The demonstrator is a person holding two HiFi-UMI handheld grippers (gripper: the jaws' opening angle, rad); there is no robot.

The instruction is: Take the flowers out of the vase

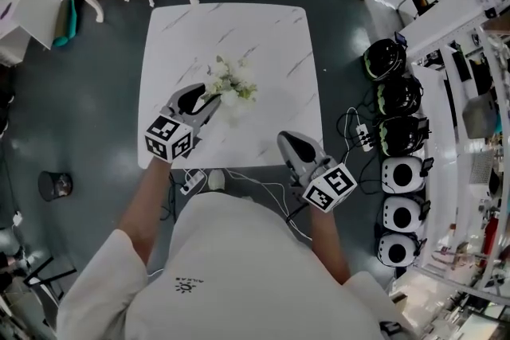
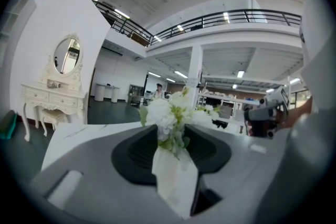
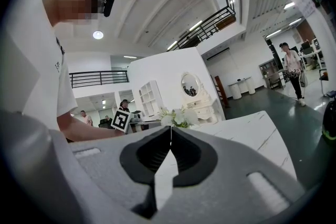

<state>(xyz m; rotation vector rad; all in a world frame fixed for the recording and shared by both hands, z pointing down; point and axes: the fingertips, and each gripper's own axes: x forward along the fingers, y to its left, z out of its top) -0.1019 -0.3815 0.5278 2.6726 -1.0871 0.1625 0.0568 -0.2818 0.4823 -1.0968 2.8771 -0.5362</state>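
From my seat, the flowers stand a little left of the middle of the white marble tabletop. They are a small bunch of white blooms with pale green leaves. I cannot pick out the vase under them in any view. My left gripper reaches in from the near left, almost level. In the left gripper view its pads are closed in on the green stems and leaves just below the blooms, with the white heads standing above the tips, so I read it as clamped on the bunch. My right gripper hangs over the near right edge of the tabletop, well apart from the flowers, with its jaws together and nothing between them. I judge the bunch to be very light and soft. The stems should bend easily and the petals will crush or shed if squeezed, so the hold belongs low on the gathered stems, never on the heads. I would want only enough squeeze to stop the stems sliding through. The pull should go straight up along the stems, since a sideways tug could tip a light vase. The free right gripper could steady the vase if it starts to lift with them.
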